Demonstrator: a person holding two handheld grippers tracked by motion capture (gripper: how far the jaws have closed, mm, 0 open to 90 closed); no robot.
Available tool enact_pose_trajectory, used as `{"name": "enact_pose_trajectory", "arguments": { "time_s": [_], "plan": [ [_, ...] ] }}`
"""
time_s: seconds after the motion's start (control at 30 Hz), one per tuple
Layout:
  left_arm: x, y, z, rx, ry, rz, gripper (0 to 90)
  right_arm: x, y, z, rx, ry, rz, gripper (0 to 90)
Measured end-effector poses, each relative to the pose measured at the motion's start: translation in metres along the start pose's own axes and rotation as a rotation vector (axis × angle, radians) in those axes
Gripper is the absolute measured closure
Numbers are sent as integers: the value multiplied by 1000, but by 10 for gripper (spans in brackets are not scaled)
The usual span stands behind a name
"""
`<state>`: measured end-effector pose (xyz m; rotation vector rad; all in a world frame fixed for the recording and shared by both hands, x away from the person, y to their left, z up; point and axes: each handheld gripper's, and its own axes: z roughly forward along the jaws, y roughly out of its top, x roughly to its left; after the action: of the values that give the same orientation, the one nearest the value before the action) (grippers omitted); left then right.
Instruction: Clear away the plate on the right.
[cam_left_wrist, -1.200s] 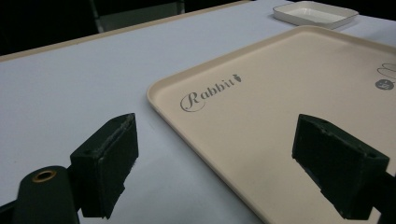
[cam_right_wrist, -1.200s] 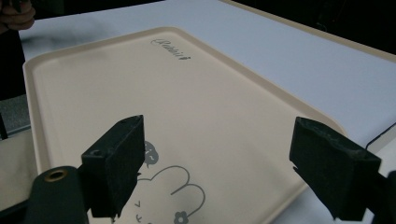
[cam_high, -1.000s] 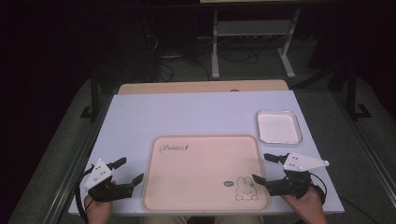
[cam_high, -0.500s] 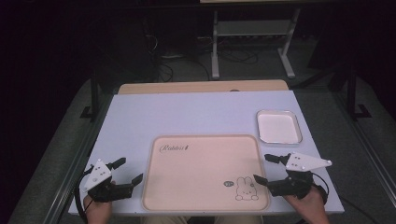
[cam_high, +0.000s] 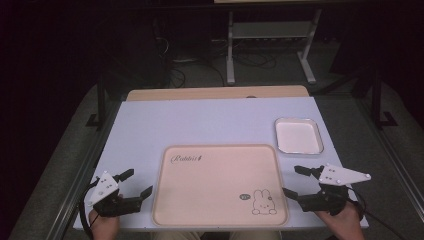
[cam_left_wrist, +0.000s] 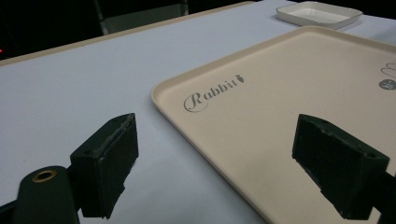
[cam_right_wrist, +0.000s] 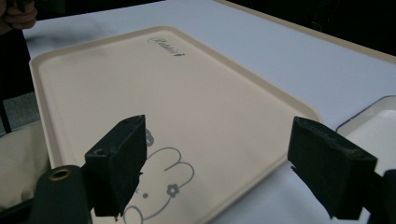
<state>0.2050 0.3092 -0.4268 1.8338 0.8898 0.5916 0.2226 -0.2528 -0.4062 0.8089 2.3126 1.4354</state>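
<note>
Tray (cam_high: 220, 185): beige plastic, lies flat at near-centre of table (cam_high: 200, 120), between both grippers; nothing on it.
Left gripper (cam_high: 134, 184): jaws wide open, at tray's left edge, not touching.
Right gripper (cam_high: 296, 181): jaws wide open, at right edge near rabbit print (cam_high: 263, 202).
Handling: likely light, stiff, smooth; may slip.
Hold: raised rim, both short sides at once.
Dish (cam_high: 299, 135): white, just beyond tray's far right corner.

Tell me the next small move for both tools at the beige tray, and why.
Probably ease both inward to straddle the tray's side edges. The left tool and right tool are open, flanking the beige tray without gripping it.
</note>
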Motion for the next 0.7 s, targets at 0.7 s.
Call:
{"name": "enact_pose_trajectory", "arguments": {
  "time_s": [0.7],
  "plan": [
    [0,0,0,3,7,-2,139,-18,-18,-34,24,-51,36,203]
  ]
}}
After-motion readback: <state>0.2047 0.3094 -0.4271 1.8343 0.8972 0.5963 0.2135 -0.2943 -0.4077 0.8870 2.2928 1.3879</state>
